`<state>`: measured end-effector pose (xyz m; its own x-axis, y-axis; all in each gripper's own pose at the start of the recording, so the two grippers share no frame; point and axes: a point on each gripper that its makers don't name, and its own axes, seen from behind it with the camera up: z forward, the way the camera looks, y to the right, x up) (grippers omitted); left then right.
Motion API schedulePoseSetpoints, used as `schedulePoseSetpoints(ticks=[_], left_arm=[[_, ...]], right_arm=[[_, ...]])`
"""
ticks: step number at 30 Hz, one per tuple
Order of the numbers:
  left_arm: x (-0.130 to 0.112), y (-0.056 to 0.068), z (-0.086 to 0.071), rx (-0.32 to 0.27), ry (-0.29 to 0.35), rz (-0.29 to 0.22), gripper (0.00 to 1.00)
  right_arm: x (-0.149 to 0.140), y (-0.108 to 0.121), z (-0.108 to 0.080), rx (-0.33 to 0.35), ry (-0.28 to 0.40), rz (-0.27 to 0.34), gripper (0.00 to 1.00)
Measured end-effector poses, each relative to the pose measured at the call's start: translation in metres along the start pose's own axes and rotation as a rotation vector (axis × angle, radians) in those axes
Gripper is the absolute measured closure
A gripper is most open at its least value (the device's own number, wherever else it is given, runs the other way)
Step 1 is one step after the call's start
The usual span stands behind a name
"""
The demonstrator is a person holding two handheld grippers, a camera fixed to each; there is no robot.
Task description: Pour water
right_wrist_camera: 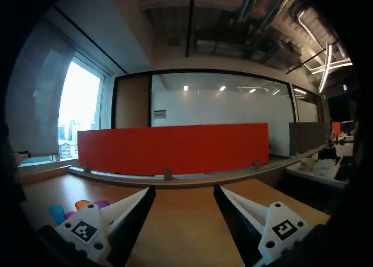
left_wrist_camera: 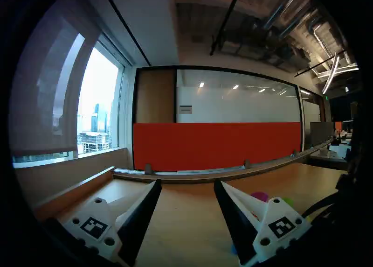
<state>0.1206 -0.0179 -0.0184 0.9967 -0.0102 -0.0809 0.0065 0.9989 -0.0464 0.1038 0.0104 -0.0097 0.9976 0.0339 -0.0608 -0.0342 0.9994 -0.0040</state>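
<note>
Wooden desk [left_wrist_camera: 186,229] is stretching to a red partition [left_wrist_camera: 214,145]. Left gripper [left_wrist_camera: 186,182] and right gripper [right_wrist_camera: 183,187] are holding their fingers apart, gripping nothing. Coloured items [right_wrist_camera: 81,204] are sitting on the desk; cannot tell their kind.

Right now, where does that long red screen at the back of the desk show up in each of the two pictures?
Left gripper view: the red screen fills the middle band, running right from just beside the window, above the wooden desk.
Right gripper view: the red screen sits mid-picture, standing clear of the window.
Shared landmark: the bright window, left of the screen in both.
</note>
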Motion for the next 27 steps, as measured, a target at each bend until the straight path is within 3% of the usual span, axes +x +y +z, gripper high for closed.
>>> schedulePoseSetpoints(ticks=[9,20,27], left_arm=[[-0.014,-0.008,0.001,0.044,0.021,0.017,0.17],[-0.054,0.004,0.005,0.05,-0.007,0.076,0.17],[-0.068,0.002,0.004,0.071,-0.002,0.047,0.17]], right_arm=[[-0.012,-0.002,0.005,-0.02,-0.03,-0.024,0.04],[-0.014,-0.002,0.005,-0.052,-0.043,-0.043,0.04],[-0.019,0.002,0.004,-0.073,-0.063,-0.039,0.04]])
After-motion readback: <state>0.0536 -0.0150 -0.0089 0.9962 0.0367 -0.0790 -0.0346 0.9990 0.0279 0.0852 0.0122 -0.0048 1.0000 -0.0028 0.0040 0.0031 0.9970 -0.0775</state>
